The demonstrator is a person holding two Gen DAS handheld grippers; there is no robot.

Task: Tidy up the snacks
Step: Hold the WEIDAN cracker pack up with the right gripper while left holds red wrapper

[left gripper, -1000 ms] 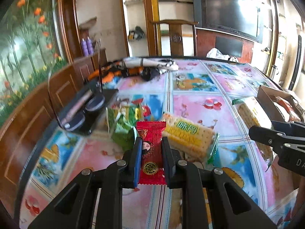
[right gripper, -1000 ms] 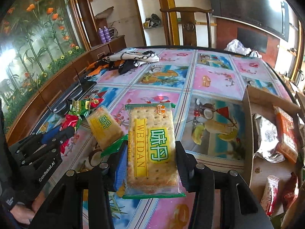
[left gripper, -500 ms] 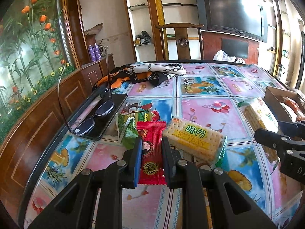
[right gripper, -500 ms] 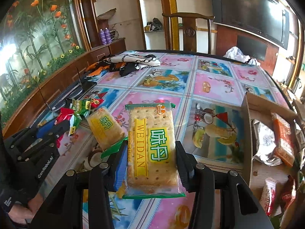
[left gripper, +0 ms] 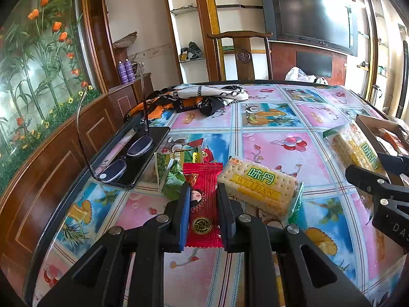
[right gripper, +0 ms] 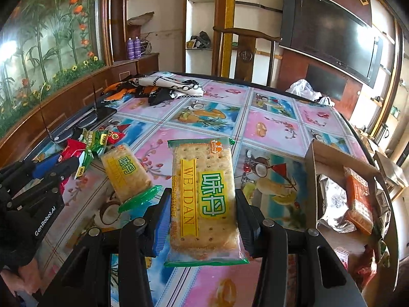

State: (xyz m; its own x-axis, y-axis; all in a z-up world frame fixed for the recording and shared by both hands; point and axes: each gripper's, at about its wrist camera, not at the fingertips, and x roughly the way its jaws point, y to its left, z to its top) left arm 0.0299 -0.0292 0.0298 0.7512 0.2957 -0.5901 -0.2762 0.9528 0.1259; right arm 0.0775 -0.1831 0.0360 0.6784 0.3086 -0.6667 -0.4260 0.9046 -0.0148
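My left gripper [left gripper: 203, 204] is shut on a red snack packet [left gripper: 203, 199], held above the table. A cracker pack [left gripper: 258, 186] lies just to its right, and green packets [left gripper: 170, 171] to its left. My right gripper [right gripper: 203, 212] is shut on a second Weidan cracker pack [right gripper: 204, 197], held above the table. That pack also shows in the left wrist view [left gripper: 355, 148]. A cardboard box [right gripper: 313, 168] with several snacks stands at the right. The left gripper also shows in the right wrist view [right gripper: 48, 168].
Eyeglasses [left gripper: 122, 158] rest on a black tablet [left gripper: 150, 138] at the table's left edge. A crumpled scarf [left gripper: 199, 97] lies at the far side, with a wooden chair [left gripper: 242, 53] behind it. The floral tablecloth [right gripper: 271, 130] covers the table.
Both grippers have risen and tilted up with their packs still held; more of the room shows now. The snacks on the table have not moved.
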